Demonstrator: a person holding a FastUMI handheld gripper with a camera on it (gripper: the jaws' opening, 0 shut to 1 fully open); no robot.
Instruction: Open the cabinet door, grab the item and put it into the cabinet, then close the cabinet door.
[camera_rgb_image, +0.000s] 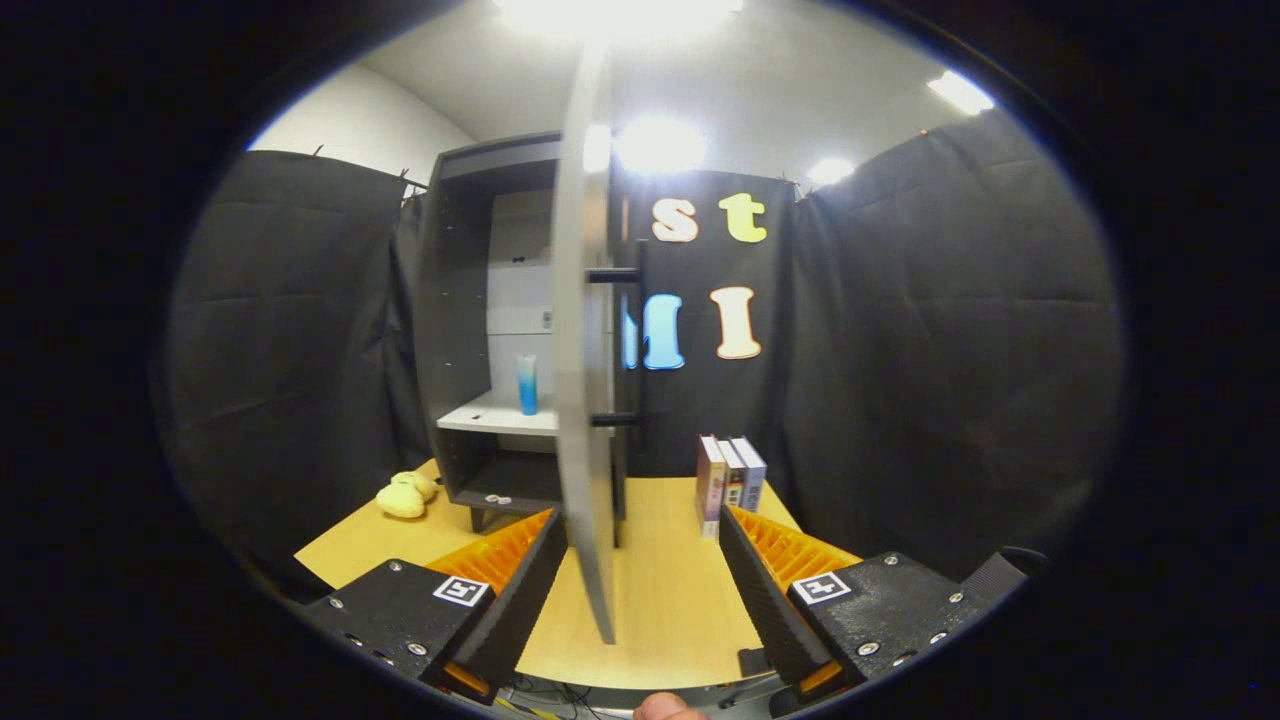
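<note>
The dark cabinet (455, 330) stands at the back left of the wooden table (660, 610). Its grey door (583, 400) is swung wide and shows edge-on, with a black bar handle (632, 340) on its right face. A blue bottle (527, 384) stands upright on the white shelf (490, 415) inside. My gripper (640, 540) is open. The door's lower edge hangs between the fingers, nearer the left finger (530, 580), and neither finger presses on it.
A yellow soft toy (405, 494) lies on the table left of the cabinet's foot. Three books (730, 478) stand upright beyond the right finger. Black cloth walls close in on the left, back and right. A fingertip (665, 708) shows at the table's near edge.
</note>
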